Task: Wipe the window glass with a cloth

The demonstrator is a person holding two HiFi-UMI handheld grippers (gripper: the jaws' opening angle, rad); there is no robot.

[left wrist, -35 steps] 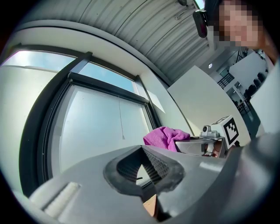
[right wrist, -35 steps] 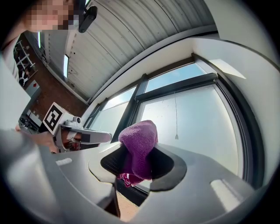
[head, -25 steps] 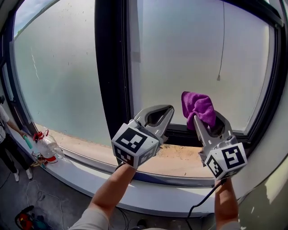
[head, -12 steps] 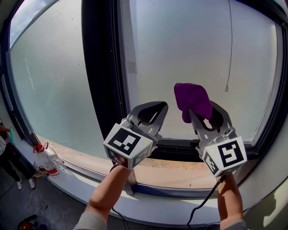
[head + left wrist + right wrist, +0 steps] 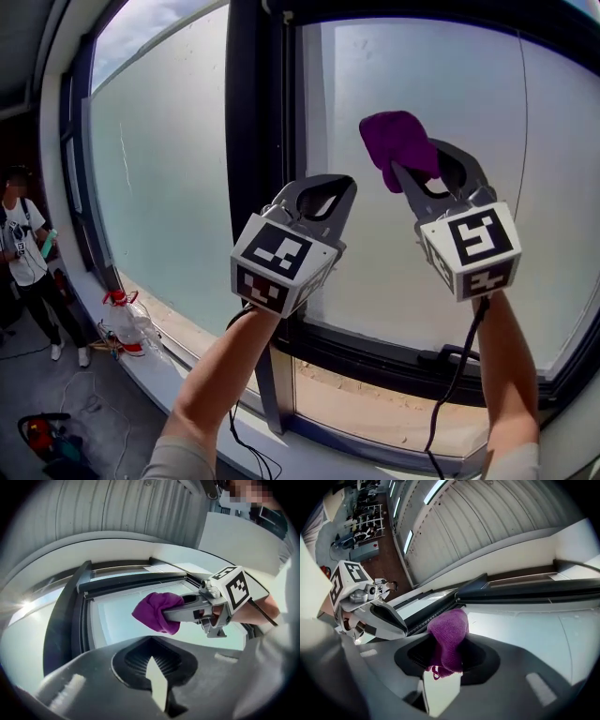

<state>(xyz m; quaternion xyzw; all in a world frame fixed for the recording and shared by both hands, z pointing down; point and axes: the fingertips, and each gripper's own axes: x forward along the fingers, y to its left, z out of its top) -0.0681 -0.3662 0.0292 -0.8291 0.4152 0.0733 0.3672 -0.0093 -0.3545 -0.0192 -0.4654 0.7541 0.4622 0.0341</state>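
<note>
Seemingly mid-wipe: right gripper (image 5: pixel 410 172) clamped on the purple cloth (image 5: pixel 397 139), high up at the window glass (image 5: pixel 366 75), contact uncertain; left gripper (image 5: pixel 323 192) closed on nothing, just beside. Next move likely needs firm pressure — even strokes.

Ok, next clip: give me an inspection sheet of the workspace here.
Surface: window glass hazy, streaked on the left pane.
Job's things: purple cloth bunched in the right hand-held gripper, raised before the glass; contact cannot be told.
Clutter: clear plastic bottle below the left pane; red tool on the floor.
Grippers: right hand-held gripper shut on the purple cloth; left hand-held gripper shut, empty.
Cables: black cable hangs from the right hand-held gripper.
Surroundings: dark window frame; person standing far left.
</note>
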